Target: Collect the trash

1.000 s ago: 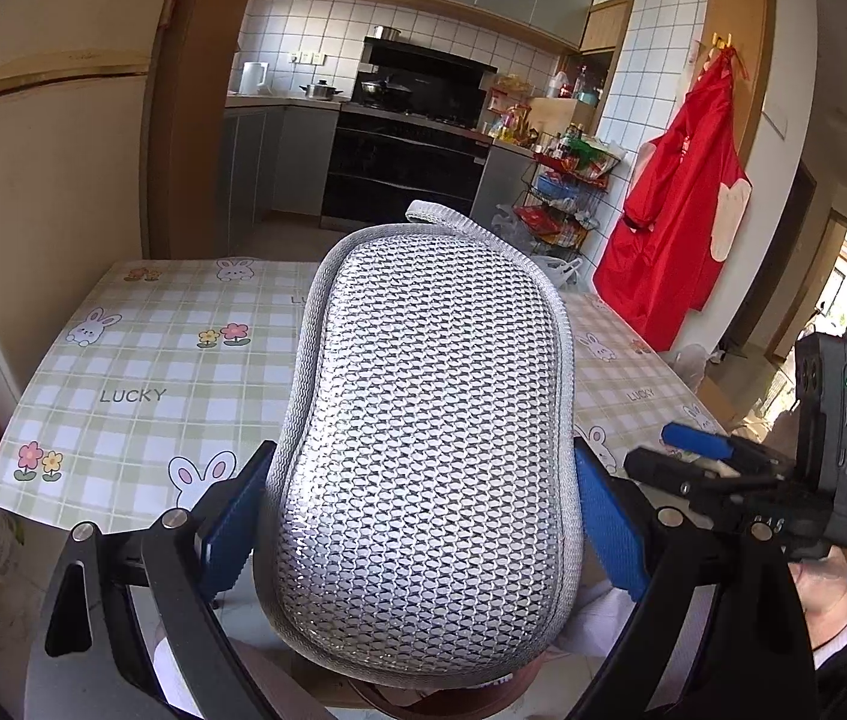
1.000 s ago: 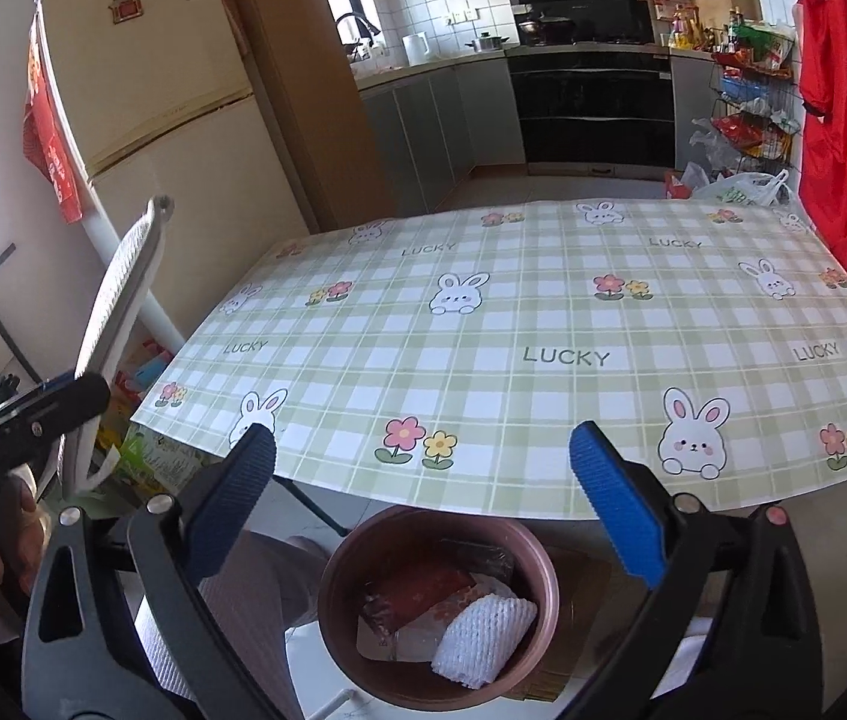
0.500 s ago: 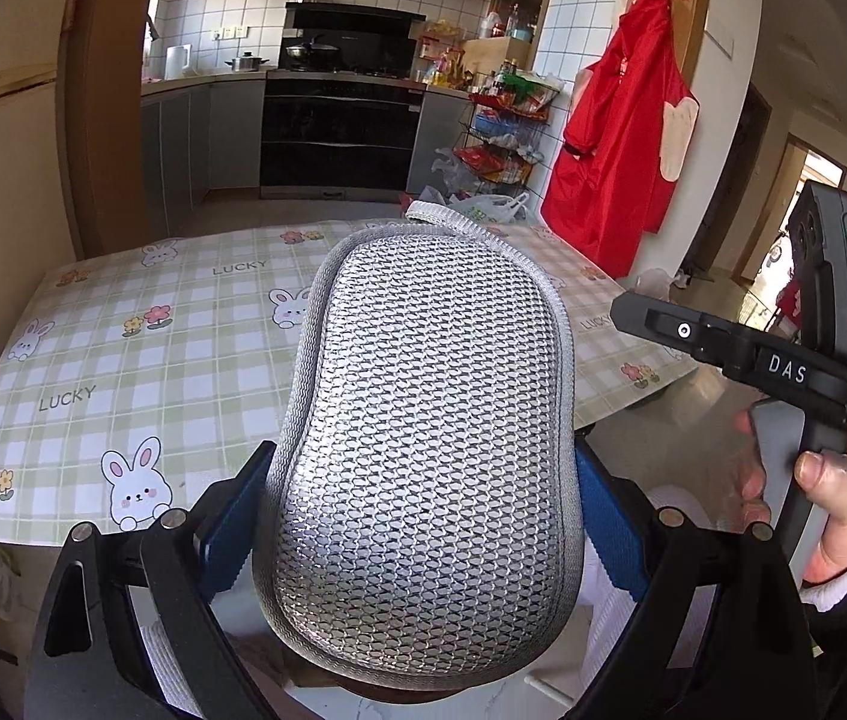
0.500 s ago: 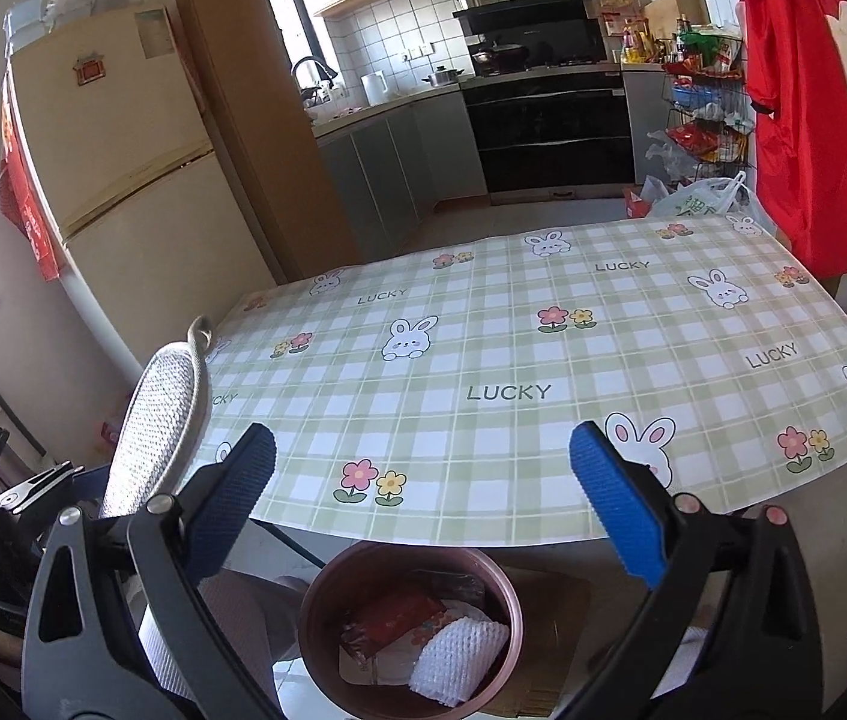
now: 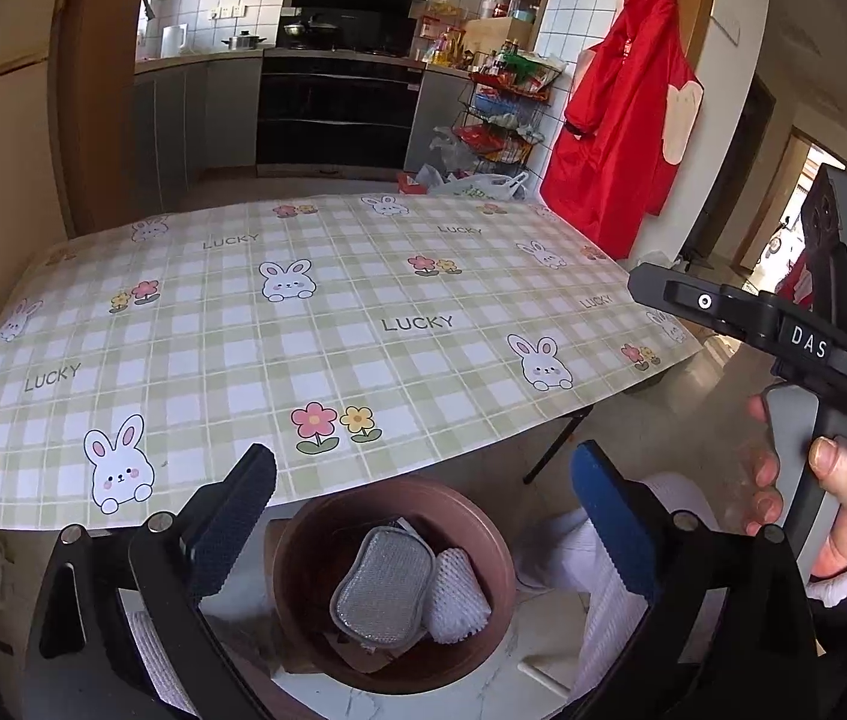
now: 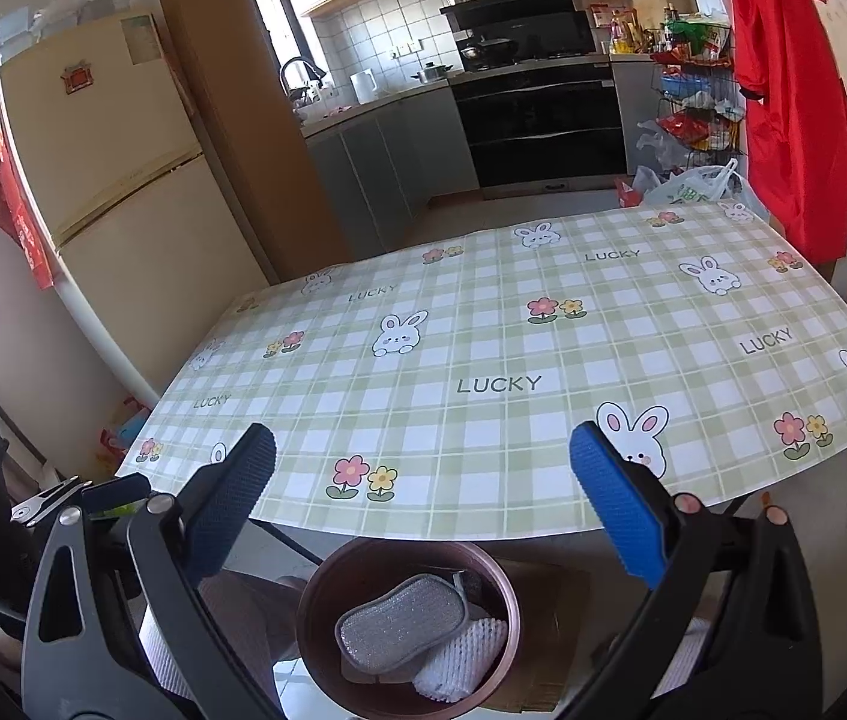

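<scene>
The silver mesh sponge, clamped between the left gripper fingers a moment ago, is now seen lying in the brown bin against the white foam net. Both the left gripper and the right gripper are held spread and empty above it.

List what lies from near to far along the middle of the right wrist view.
Brown trash bin holding the silver scouring pad → checked tablecloth → black oven → white tiled wall.
</scene>
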The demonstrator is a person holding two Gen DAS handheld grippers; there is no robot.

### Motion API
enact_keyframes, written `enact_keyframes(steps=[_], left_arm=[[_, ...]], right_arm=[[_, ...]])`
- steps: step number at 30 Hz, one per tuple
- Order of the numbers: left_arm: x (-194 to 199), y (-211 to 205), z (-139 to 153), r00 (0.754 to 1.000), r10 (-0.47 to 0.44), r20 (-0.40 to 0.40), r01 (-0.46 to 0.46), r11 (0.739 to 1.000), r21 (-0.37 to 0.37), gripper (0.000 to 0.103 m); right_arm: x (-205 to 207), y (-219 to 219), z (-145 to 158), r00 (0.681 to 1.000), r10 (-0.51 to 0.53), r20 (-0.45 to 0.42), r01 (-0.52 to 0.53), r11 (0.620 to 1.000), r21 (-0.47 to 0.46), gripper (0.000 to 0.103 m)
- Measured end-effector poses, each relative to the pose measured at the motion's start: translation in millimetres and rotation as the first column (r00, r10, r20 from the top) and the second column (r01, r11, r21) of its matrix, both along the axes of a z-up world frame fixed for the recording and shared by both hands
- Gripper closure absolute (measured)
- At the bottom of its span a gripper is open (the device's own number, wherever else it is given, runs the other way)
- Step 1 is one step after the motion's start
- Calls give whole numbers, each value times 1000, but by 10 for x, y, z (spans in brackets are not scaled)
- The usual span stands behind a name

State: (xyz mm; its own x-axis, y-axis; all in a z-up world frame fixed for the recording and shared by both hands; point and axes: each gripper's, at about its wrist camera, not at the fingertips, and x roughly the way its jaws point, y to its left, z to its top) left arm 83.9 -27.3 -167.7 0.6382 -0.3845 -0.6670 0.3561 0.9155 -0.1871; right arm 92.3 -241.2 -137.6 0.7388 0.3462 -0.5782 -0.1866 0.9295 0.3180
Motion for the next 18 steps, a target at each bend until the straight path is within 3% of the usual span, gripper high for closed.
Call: enact_keyframes(steps=[12,18], left_arm=[[-1,144,142,996,76,42,-76,997,0,6],[55,212,556,980,105,167,-111,993,31,6]], right_arm=[[-7,97,90,1000,20,8,-19,999,-43,6],[13,199,462,996,40,76,-27,987,-159,6]])
